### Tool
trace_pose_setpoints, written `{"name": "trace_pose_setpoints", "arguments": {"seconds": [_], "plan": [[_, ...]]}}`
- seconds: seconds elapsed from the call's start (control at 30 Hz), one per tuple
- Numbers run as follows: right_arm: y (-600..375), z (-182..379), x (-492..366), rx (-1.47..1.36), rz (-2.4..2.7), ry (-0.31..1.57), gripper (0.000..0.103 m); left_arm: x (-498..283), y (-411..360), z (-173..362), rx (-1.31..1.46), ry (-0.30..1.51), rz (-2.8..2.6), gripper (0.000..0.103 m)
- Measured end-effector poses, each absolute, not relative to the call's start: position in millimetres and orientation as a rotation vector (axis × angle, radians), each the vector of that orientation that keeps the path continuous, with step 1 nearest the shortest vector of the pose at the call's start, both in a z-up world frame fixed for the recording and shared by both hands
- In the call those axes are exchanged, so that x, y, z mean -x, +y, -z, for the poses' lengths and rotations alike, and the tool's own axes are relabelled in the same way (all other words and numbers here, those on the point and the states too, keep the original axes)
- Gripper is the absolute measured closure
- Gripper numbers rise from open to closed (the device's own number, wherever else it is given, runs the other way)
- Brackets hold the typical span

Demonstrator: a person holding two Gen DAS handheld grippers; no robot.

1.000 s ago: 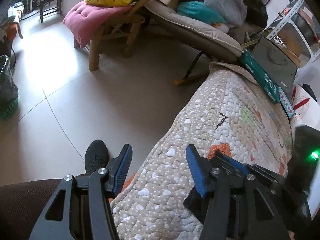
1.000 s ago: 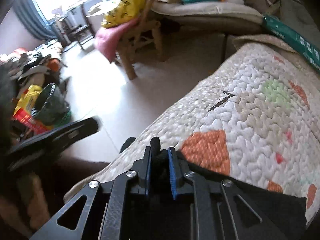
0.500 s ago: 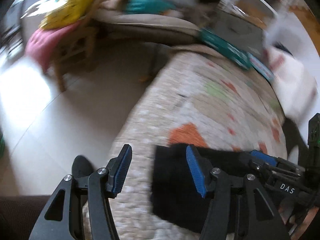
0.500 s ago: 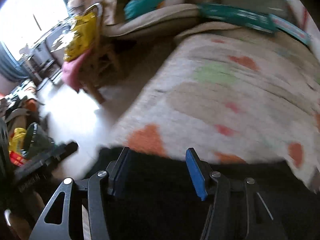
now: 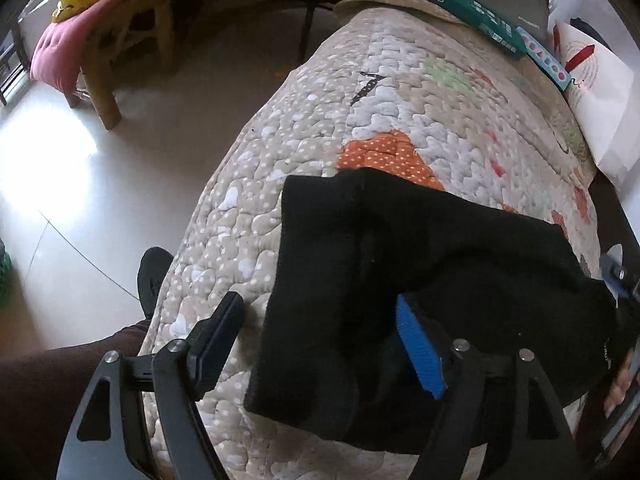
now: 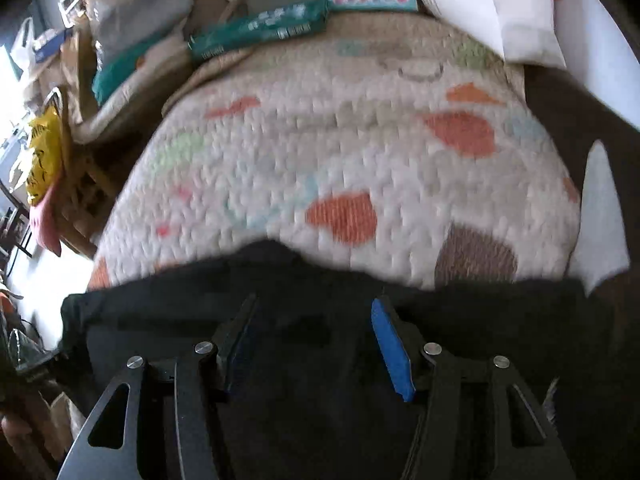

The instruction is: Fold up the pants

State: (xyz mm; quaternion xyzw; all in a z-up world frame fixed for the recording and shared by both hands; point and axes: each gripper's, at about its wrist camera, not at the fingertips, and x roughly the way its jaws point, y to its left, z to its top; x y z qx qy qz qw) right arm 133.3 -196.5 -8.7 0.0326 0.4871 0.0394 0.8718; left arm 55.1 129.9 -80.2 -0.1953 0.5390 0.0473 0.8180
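Observation:
Black pants [image 5: 420, 260] lie bunched on the near end of a quilted, patterned cover [image 5: 304, 128]. My left gripper [image 5: 320, 332] hovers over the pants' left edge. Its jaws are opening, and black fabric lies below the gap with no pad pressing on it. In the right wrist view the pants [image 6: 320, 288] spread as a dark band across the near part of the cover [image 6: 320, 140]. My right gripper [image 6: 316, 332] stands open above them, nothing pinched. That gripper's blue-padded tip [image 5: 616, 280] shows at the right edge of the left wrist view.
A green box [image 5: 460, 4] and a white paper bag [image 5: 600, 80] sit at the cover's far end. A wooden chair with a pink cushion [image 5: 68, 48] stands on the tiled floor [image 5: 120, 160]. A person's shoe [image 5: 152, 276] and a dark-trousered leg [image 5: 48, 392] are at lower left.
My right gripper let go of the pants, opened and swung right along the cover. My left gripper moved over the pants' left edge and opened wider. The pants now lie spread on the cover.

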Motion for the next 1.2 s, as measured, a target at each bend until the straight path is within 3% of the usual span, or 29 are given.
{"name": "trace_pose_setpoints", "arguments": {"seconds": [0.13, 0.3, 0.33, 0.4, 0.5, 0.67, 0.77, 0.83, 0.87, 0.9, 1.1, 1.13, 1.2], "plan": [[-171, 10, -167, -0.013, -0.172, 1.032, 0.042, -55, 128, 78, 0.365, 1.135, -0.111, 0.026], [-145, 54, -199, 0.072, -0.224, 1.144, 0.045, -51, 124, 76, 0.351, 1.133, -0.109, 0.026], [-141, 62, -203, 0.101, -0.211, 1.170, 0.056, -51, 122, 76, 0.354, 1.135, -0.110, 0.026], [-137, 66, -209, 0.129, -0.183, 1.176, 0.088, -51, 122, 77, 0.369, 1.139, -0.115, 0.026], [-139, 62, -224, 0.126, -0.156, 1.170, 0.101, -53, 121, 78, 0.378, 1.143, -0.127, 0.026], [-134, 64, -255, 0.182, -0.080, 1.164, 0.102, -51, 118, 77, 0.345, 1.131, -0.138, 0.025], [-148, 50, -260, 0.071, -0.101, 1.127, 0.096, -51, 117, 77, 0.362, 1.137, -0.142, 0.025], [-157, 43, -258, 0.014, -0.128, 1.133, 0.067, -50, 117, 76, 0.365, 1.138, -0.145, 0.024], [-161, 40, -253, 0.006, -0.140, 1.135, 0.033, -50, 117, 76, 0.364, 1.137, -0.146, 0.024], [-162, 37, -247, 0.012, -0.148, 1.126, 0.024, -50, 118, 76, 0.363, 1.137, -0.145, 0.024], [-149, 52, -216, 0.161, -0.275, 1.163, 0.027, -50, 119, 77, 0.368, 1.136, -0.144, 0.024], [-147, 59, -213, 0.192, -0.281, 1.170, 0.032, -50, 119, 77, 0.371, 1.136, -0.145, 0.024], [-142, 68, -210, 0.202, -0.307, 1.182, 0.061, -50, 119, 77, 0.372, 1.135, -0.146, 0.023]]}}
